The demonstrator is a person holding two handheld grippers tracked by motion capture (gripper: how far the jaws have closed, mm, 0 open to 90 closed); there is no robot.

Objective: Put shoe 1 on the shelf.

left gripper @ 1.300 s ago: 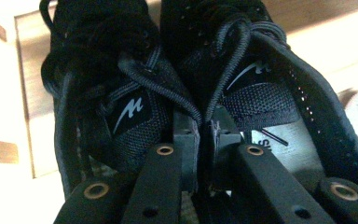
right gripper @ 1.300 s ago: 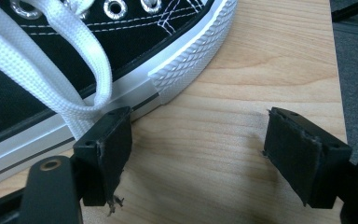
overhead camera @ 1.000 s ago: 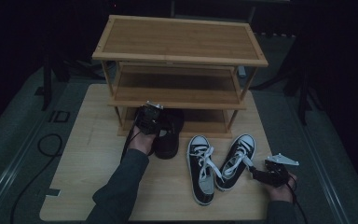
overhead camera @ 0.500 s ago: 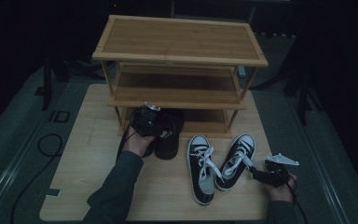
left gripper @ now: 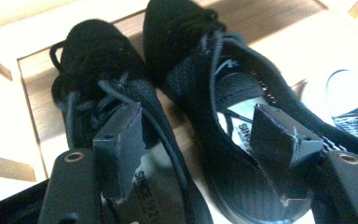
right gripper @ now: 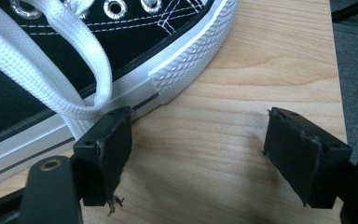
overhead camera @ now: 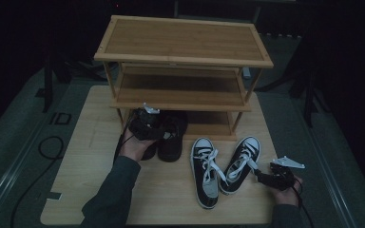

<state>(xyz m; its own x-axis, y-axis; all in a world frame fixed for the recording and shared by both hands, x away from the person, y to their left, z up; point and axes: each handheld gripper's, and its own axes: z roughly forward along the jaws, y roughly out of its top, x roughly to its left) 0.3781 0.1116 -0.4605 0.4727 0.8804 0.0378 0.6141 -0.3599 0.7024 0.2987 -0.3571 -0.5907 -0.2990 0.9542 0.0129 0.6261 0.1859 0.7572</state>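
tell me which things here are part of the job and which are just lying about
In the job:
- black shoes, toes on the rack's bottom shelf
- left hand-held gripper, jaws just opened, spread over both shoes
- sneakers on the board
- right hand-held gripper, open beside a sneaker
- rack

Lying about:
- cable on the floor
- board underneath

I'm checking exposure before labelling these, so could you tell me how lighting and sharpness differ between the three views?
High view: dim and underexposed, the surroundings nearly black, the black shoes hard to separate from the left gripper. Left gripper view: bright, the pale wood blown out, the shoes slightly soft. Right gripper view: evenly lit and sharp, the sneaker sole ribbing and the table grain crisp.
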